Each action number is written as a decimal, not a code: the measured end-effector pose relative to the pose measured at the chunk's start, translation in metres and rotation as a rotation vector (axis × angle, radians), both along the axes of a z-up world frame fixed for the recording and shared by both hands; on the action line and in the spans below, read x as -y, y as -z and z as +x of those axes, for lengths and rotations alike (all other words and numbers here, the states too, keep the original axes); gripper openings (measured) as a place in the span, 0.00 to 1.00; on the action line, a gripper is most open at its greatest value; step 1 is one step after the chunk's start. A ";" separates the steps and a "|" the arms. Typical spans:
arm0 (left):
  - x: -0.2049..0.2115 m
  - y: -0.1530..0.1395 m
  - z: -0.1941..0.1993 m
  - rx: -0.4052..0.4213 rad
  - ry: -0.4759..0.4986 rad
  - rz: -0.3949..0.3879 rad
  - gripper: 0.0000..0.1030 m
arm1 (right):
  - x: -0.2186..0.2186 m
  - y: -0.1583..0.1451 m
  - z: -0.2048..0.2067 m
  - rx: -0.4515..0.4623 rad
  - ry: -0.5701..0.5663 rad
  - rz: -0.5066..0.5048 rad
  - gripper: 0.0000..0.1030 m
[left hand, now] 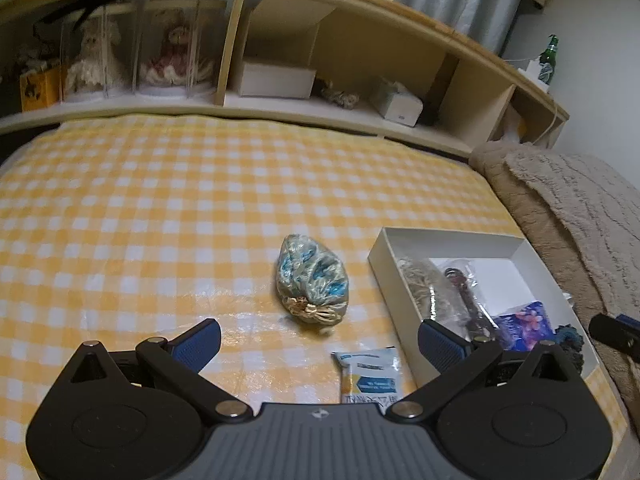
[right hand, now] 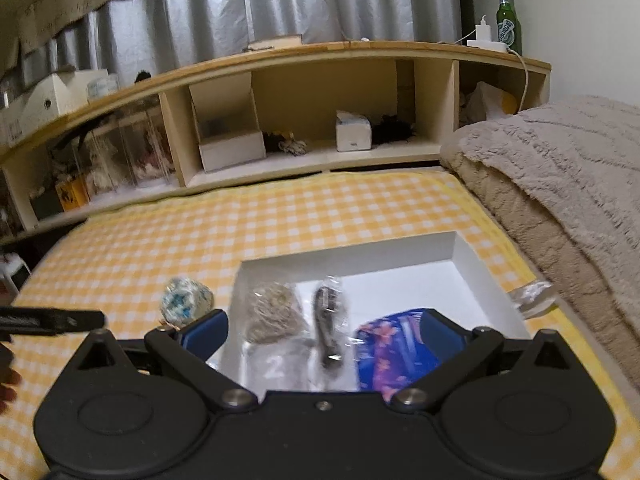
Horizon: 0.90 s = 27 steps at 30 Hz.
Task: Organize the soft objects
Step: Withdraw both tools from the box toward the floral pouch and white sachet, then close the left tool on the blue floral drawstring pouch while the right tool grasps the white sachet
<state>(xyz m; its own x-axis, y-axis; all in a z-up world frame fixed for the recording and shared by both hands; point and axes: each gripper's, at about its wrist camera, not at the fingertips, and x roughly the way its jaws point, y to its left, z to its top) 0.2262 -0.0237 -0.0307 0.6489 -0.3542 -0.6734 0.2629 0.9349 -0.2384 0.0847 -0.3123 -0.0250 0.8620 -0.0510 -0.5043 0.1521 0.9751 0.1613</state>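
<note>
Surface: a bed spread (left hand: 160, 208) in yellow-and-white check, a little glossy where the light hits it.
Room: a wooden headboard shelf (right hand: 320, 60) runs along the far edge, with silver curtains (right hand: 280, 4) behind it, a green bottle (right hand: 508, 20) on its right end, and dolls in clear cases (left hand: 136, 60) in its left cubbies.
Right side: a folded beige blanket (right hand: 560, 176) lies beside the bed spread.
Pouch: a shiny bundle (left hand: 311, 278), blue and pale gold, tied at its near end, sits alone on the spread just left of the white box (left hand: 384, 264).
Box contents: a beige wrapped bundle (right hand: 272, 312), a dark wrapped item (right hand: 328, 320) and a blue-purple floral packet (right hand: 396, 356).
Loose packet: a white and blue sachet (left hand: 368, 376) lies near the box's corner.
Left gripper (left hand: 319, 340): spread wide, holding nothing, above the spread just short of the pouch.
Right gripper (right hand: 324, 334): spread wide, holding nothing, over the box.
</note>
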 end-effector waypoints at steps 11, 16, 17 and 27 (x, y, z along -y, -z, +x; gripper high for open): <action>0.005 0.027 0.052 -0.015 0.065 -0.060 1.00 | -0.054 0.020 0.027 -0.016 -0.135 -0.010 1.00; 0.008 0.040 0.068 -0.028 0.076 -0.110 0.99 | -0.077 0.034 0.043 -0.067 -0.281 0.013 0.67; 0.009 0.044 0.072 -0.036 0.077 -0.126 0.99 | -0.084 0.037 0.047 -0.084 -0.299 -0.005 0.63; 0.020 0.078 0.099 -0.045 0.053 -0.198 0.91 | -0.122 0.071 0.078 -0.218 -0.404 -0.070 0.27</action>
<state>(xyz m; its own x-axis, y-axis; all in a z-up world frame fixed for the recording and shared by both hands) 0.3254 -0.0434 -0.1082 0.5965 -0.5156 -0.6151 0.2956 0.8536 -0.4289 0.1623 -0.1900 -0.0962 0.6943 0.2271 -0.6829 -0.2195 0.9705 0.0996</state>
